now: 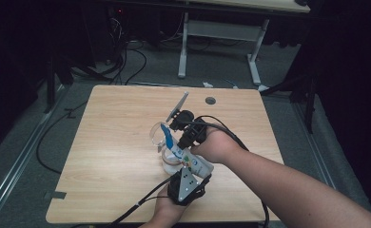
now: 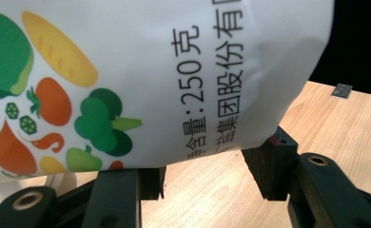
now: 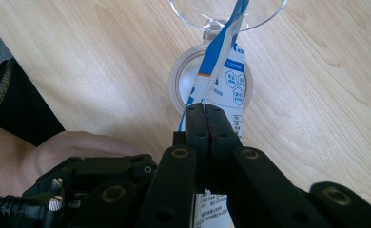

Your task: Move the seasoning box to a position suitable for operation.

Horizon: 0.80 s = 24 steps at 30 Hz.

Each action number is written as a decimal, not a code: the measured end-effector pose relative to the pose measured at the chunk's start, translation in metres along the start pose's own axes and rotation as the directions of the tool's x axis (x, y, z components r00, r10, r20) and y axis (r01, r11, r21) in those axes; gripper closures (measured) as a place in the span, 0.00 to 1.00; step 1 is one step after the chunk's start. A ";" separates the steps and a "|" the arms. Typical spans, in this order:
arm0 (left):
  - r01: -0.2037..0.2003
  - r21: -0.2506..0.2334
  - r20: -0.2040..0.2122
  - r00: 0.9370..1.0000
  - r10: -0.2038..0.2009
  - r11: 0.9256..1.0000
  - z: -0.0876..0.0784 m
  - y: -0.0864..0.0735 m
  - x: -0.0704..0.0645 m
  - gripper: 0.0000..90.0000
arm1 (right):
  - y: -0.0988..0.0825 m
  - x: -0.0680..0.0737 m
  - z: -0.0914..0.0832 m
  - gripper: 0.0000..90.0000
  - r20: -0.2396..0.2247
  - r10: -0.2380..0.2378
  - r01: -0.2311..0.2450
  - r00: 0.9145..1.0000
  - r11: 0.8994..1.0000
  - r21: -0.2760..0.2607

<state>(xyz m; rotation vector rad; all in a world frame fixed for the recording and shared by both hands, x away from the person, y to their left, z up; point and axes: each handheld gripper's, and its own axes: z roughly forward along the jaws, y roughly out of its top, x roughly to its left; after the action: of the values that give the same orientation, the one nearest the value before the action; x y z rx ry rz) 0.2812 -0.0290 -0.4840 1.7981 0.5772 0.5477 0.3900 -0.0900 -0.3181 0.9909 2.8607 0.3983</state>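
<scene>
While both hands hover near the front middle of the wooden table [image 1: 112, 142], I count one white bag [image 1: 193, 164] printed with vegetables, two grippers, and one clear glass [image 1: 159, 134] with a round white foot, lying on its side. The left gripper [image 2: 212, 173] clasps the bag's lower end, jaws partly apart and pressed against the plastic on both sides. The right gripper [image 3: 206, 121] is clamped tight on the bag's blue-edged top, which reaches the glass's mouth. One round hole [image 1: 210, 100] sits near the table's far edge. The bag's middle is hidden behind the right hand [image 1: 217, 145]; its print is cut off in the left gripper view, and the glass's rim is hard to trace.
</scene>
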 end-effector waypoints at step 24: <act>-0.007 0.001 -0.001 1.000 0.007 1.000 0.000 -0.001 0.000 0.60 | -0.001 -0.001 0.000 1.00 -0.004 0.001 -0.001 1.000 1.000 -0.001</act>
<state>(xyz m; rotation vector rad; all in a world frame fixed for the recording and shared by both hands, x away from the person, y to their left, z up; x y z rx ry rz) 0.2810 -0.0290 -0.4846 1.8017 0.5721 0.5537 0.3900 -0.0909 -0.3188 0.9922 2.8639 0.4019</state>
